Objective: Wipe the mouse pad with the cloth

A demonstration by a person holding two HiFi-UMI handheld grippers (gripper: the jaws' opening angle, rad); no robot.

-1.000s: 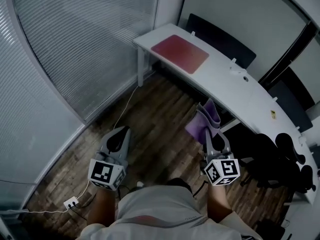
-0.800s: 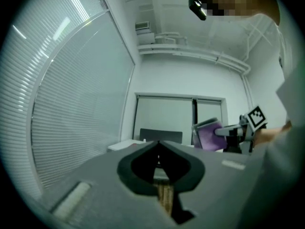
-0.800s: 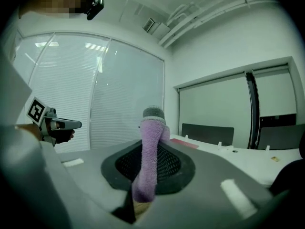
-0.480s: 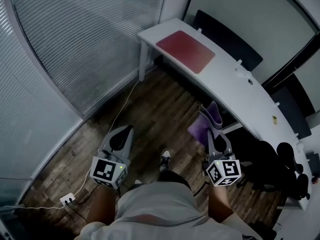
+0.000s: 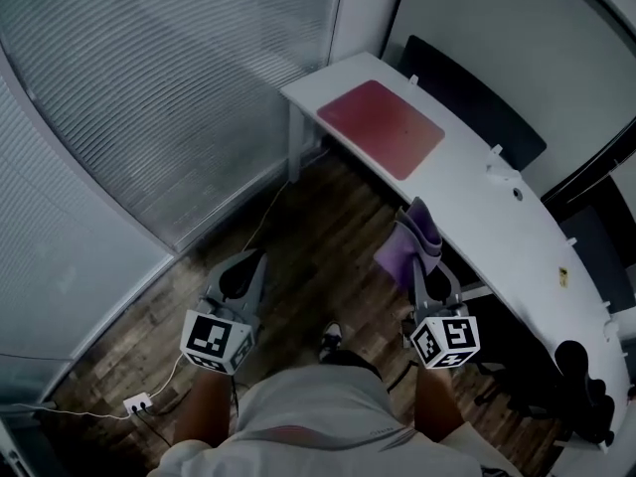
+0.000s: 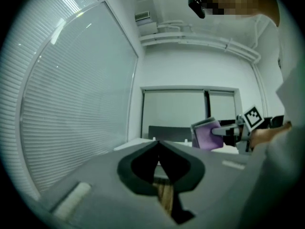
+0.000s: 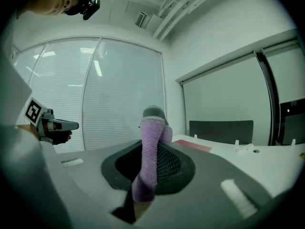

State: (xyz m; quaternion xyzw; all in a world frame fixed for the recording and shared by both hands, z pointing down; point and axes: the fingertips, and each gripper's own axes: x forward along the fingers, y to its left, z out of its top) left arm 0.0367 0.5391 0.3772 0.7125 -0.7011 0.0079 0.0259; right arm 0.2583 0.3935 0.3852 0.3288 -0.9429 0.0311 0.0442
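Closing in now: the mouse pad (image 5: 381,127) on the white bench (image 5: 477,202) draws nearer at twelve o'clock. The right tongs (image 5: 417,232) clamp the cloth (image 5: 400,253), the left tongs (image 5: 246,264) are pressed together with nothing between them. Wiping looks next.

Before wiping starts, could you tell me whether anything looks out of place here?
Nothing spilled or damaged. The mouse pad lies flat on the desk; only a white cable trails loosely across the floor.
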